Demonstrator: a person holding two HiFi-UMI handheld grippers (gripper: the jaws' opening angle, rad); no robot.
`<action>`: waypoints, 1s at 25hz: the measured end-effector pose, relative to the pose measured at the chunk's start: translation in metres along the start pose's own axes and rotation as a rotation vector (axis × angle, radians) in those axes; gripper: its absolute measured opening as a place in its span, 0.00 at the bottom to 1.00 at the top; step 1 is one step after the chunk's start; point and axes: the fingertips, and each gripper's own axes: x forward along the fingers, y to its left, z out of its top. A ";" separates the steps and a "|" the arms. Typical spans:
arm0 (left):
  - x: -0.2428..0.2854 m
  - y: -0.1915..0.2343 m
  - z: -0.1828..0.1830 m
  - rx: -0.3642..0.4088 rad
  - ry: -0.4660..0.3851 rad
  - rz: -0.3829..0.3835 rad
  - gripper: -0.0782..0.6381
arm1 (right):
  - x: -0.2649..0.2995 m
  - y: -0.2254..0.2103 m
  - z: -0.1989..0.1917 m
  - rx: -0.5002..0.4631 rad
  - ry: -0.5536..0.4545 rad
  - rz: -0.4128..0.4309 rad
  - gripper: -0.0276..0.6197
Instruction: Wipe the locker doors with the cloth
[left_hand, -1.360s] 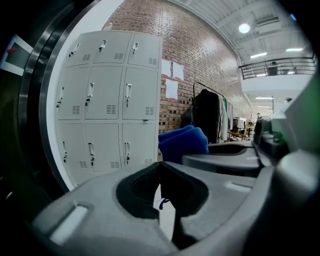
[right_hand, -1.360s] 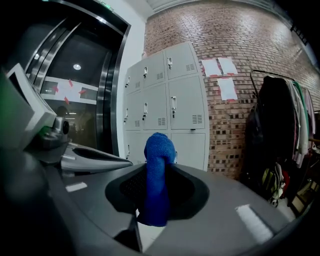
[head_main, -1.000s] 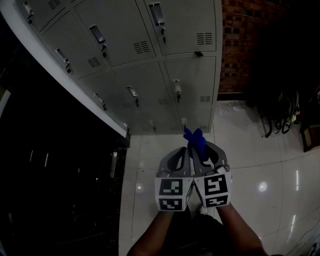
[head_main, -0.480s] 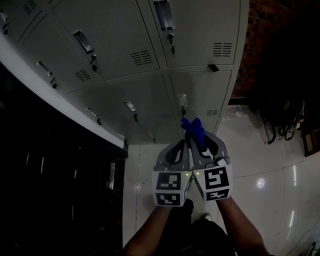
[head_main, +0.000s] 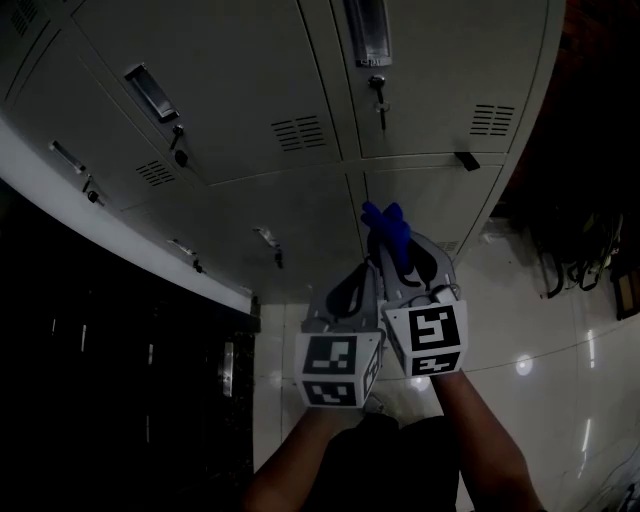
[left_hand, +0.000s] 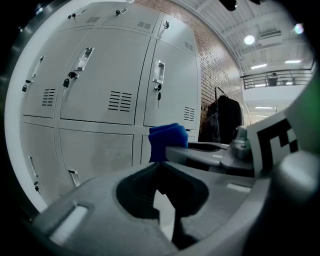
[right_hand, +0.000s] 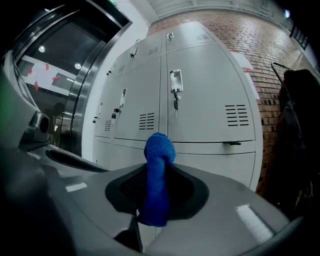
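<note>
A blue cloth (head_main: 388, 236) (right_hand: 157, 177) is pinched upright in my right gripper (head_main: 400, 268), which is shut on it; its bunched top pokes past the jaw tips. The same cloth (left_hand: 167, 141) shows to the right in the left gripper view. My left gripper (head_main: 362, 285) sits pressed against the right one, shut with nothing between its jaws. Both point at a bank of grey locker doors (head_main: 260, 110) (right_hand: 200, 95) (left_hand: 105, 85) with recessed handles, keys and vent slots. The cloth hangs short of the doors, not touching them.
A red brick wall (right_hand: 272, 55) stands right of the lockers, with dark bags (head_main: 585, 255) hanging beside it. Glossy white floor tiles (head_main: 540, 340) lie below. A dark glass and steel frame (right_hand: 75, 75) borders the lockers on the left.
Both grippers have risen together with the cloth and come closer to the lockers. The view has tilted upward, so the upper doors now fill the frame.
</note>
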 end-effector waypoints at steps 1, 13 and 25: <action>0.003 0.004 0.000 0.001 0.001 0.003 0.11 | 0.007 -0.001 0.001 -0.003 -0.008 0.001 0.17; 0.038 0.021 0.003 0.010 -0.015 0.021 0.11 | 0.060 -0.022 -0.011 0.001 -0.049 0.015 0.17; 0.074 0.004 0.004 0.044 -0.020 0.006 0.11 | 0.053 -0.090 -0.015 0.023 -0.075 -0.072 0.17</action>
